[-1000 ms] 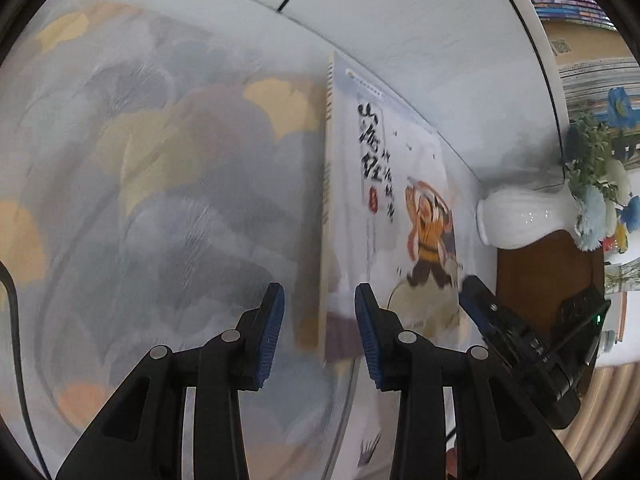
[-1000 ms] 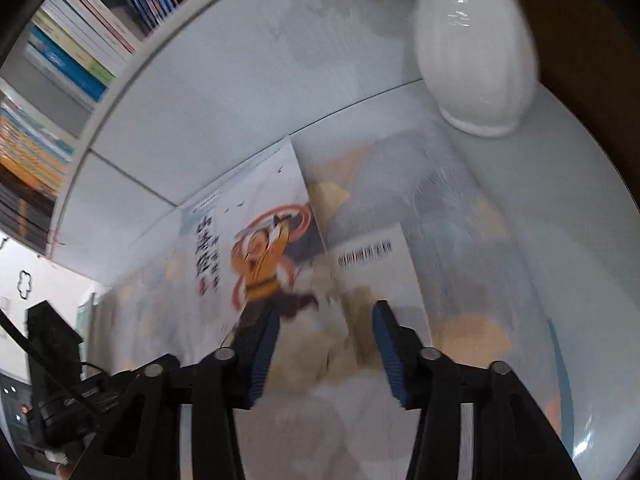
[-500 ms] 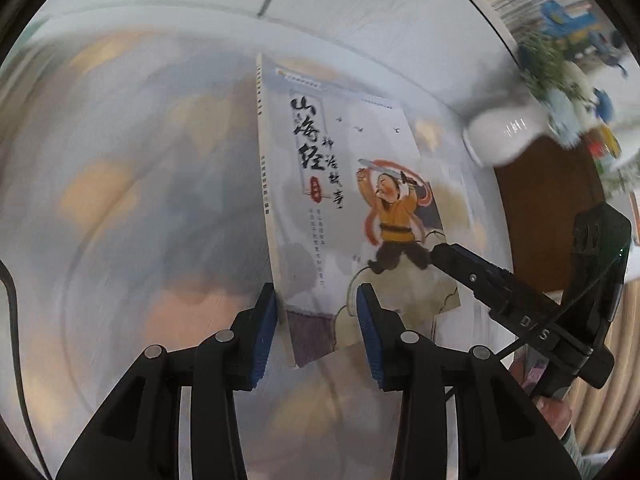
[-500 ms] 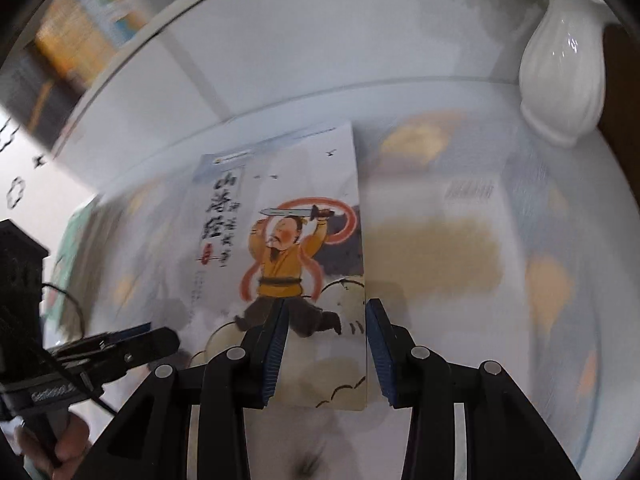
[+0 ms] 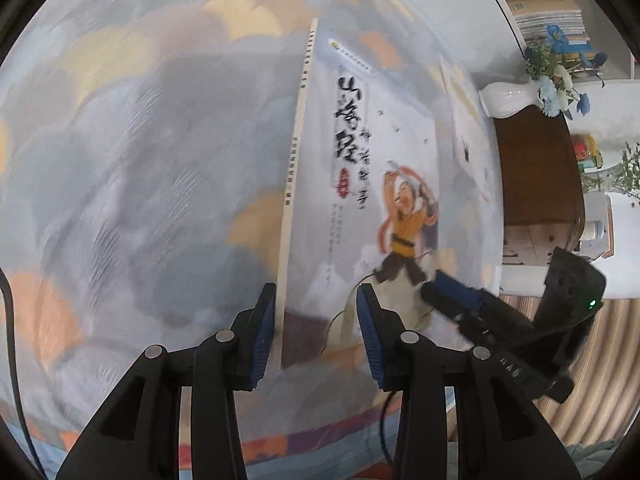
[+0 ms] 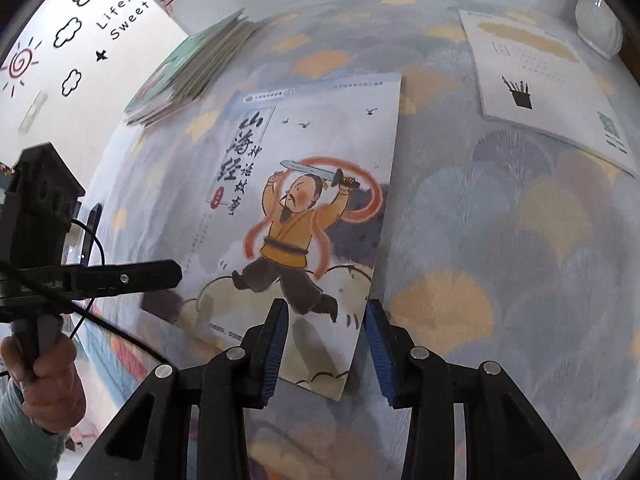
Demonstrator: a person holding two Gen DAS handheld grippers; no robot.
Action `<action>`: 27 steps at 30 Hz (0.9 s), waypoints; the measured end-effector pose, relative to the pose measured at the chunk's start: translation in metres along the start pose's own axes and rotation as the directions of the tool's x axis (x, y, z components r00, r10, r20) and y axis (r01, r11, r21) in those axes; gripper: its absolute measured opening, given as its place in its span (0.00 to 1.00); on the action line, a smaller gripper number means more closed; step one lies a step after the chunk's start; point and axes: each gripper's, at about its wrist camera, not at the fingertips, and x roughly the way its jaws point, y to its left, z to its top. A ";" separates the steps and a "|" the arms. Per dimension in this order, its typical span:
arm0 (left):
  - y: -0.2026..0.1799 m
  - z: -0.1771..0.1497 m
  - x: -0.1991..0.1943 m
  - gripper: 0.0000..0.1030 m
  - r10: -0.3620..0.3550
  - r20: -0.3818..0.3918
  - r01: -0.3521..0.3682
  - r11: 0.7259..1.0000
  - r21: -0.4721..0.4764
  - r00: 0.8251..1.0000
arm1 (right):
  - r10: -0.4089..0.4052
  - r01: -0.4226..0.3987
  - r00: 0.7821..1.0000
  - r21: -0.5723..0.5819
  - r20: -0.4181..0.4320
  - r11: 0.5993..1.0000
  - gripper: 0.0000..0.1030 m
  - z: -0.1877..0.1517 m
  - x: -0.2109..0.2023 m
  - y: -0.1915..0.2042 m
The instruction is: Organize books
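The left gripper [image 5: 316,332] points down at the book [image 5: 360,184], its blue-padded fingers [image 5: 266,332] standing apart over the near end, one at the spine edge, the other over the cover; whether they touch it is unclear. The book lies flat on a patterned cloth [image 5: 140,140], its cover showing a figure in a yellow robe. The right gripper [image 5: 460,300] reaches in at the book's near right corner, blurred. A second white book [image 5: 464,128] lies just beyond. Further right stand a white vase [image 5: 506,98] of blue flowers and a shelf [image 5: 540,4] of stacked books.
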 end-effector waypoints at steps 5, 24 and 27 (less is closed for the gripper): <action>0.012 -0.007 0.000 0.34 -0.070 0.011 0.070 0.997 -0.041 0.997 | -0.058 0.054 0.998 0.085 0.038 0.995 0.37 -0.016 -0.003 -0.014; -0.022 0.007 0.019 0.11 -0.144 -0.040 0.145 0.989 0.034 0.989 | 0.136 -0.177 0.981 0.350 0.139 0.920 0.40 -0.023 0.006 -0.031; -0.020 0.015 0.019 0.11 -0.302 -0.079 0.300 0.953 -0.034 0.950 | 0.187 -0.231 0.971 0.396 0.147 0.889 0.45 -0.025 0.003 -0.043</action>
